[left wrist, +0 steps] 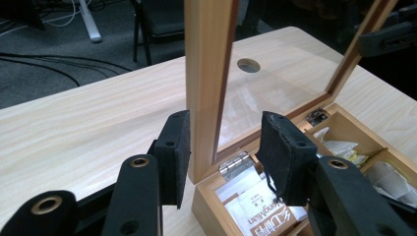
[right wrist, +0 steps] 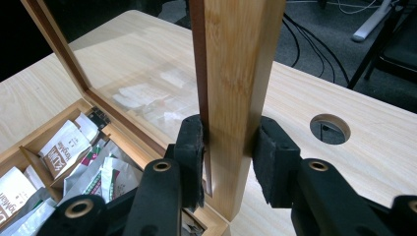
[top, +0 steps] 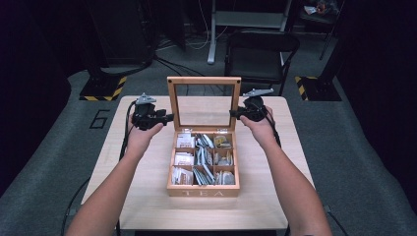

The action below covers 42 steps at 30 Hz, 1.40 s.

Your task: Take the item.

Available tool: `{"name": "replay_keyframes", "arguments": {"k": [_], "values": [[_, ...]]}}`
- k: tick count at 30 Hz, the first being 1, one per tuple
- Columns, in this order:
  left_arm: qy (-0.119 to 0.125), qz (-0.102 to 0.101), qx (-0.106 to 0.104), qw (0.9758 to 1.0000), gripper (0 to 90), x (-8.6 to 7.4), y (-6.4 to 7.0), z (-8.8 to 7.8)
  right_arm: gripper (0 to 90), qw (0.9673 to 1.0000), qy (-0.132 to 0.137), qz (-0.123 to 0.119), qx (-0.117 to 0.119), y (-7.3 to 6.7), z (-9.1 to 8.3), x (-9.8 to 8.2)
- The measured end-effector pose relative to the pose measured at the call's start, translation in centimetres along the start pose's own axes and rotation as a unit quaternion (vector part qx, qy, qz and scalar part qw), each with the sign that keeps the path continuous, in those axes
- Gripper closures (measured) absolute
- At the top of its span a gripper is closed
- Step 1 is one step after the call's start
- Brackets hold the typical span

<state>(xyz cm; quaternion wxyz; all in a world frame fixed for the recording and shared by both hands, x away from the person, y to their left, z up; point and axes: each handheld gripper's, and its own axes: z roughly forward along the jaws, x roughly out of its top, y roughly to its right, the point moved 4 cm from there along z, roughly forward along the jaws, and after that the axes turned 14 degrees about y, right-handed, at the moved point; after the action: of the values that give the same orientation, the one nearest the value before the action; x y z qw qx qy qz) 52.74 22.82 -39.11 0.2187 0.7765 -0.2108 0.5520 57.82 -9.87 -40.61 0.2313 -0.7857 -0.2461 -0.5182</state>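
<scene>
A wooden tea box [top: 203, 189] marked TEA sits mid-table with its glass-paned lid [top: 204, 81] standing upright. Several tea bags [top: 204, 160] fill its compartments. My left gripper [top: 169, 117] is at the lid's left edge. In the left gripper view its jaws [left wrist: 226, 132] straddle the lid's wooden frame [left wrist: 209, 73]; the right pad stands clear of the wood, so it is open. My right gripper [top: 233, 114] is at the lid's right edge. In the right gripper view both pads [right wrist: 231, 132] press on the frame [right wrist: 236, 73].
The light wooden table [top: 147, 196] has a round cable hole [right wrist: 329, 129] behind the lid. A black folding chair [top: 260, 49] stands beyond the far edge. Cables lie on the grey floor. Bare tabletop surrounds the box on both sides.
</scene>
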Motion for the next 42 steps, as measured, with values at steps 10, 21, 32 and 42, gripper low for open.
{"name": "replay_keyframes", "arguments": {"k": [10, 21, 32, 42], "values": [[-0.004, -0.005, -0.011, 0.9999, 53.8, -0.8, 0.3, -0.5, 65.6, 0.9997, 0.001, 0.022, -0.004, 0.8, 0.9, 0.1], [0.000, -0.012, -0.014, 0.9998, 53.3, -1.4, 0.5, -1.2, 65.0, 0.9992, 0.000, 0.038, -0.016, 1.1, 1.6, 0.0], [-0.005, -0.010, -0.021, 0.9997, 51.5, -1.8, 0.8, -1.1, 64.3, 0.9990, 0.002, 0.040, -0.020, 1.2, 1.9, -0.1], [-0.010, -0.016, -0.022, 0.9996, 50.7, -2.0, 1.0, -0.7, 49.3, 0.9995, -0.010, 0.020, -0.024, 0.6, 1.3, -0.1]]}}
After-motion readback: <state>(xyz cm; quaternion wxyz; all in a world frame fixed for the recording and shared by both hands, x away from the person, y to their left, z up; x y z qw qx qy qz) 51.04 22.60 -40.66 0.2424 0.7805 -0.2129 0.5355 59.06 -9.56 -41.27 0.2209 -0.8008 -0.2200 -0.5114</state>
